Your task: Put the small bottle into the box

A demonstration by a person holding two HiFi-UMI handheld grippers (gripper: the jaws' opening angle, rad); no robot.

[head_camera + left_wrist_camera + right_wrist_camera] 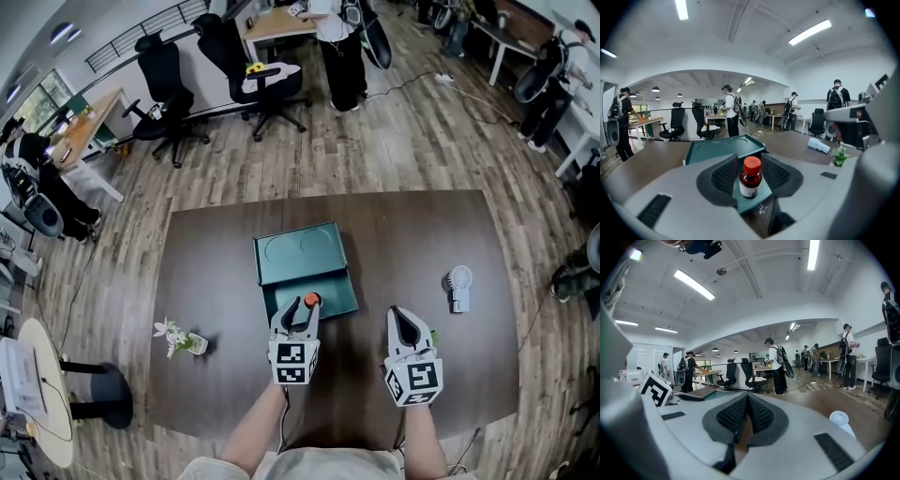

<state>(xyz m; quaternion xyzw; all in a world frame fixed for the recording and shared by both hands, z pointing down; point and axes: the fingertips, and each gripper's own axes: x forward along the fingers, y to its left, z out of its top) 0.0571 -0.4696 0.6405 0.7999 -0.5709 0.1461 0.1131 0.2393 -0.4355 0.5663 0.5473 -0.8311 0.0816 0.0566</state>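
The small brown bottle (311, 300) (751, 178) with an orange cap stands upright on the green floor of the box's tray (330, 292), near its front edge. The box's lid (300, 249) (722, 150) lies open behind the tray. My left gripper (302, 306) (750, 165) reaches over the tray's front with the bottle between its jaws; a gap shows on each side of the bottle, so the pads do not press on it. My right gripper (403, 320) (747, 414) hovers over the bare table to the right of the box, jaws together and empty.
A small white fan (458, 287) (840, 419) lies on the dark table (412, 244) to the right. A small pot with white flowers (179, 339) (839, 156) stands at the left front. Office chairs, desks and people are on the floor beyond the table.
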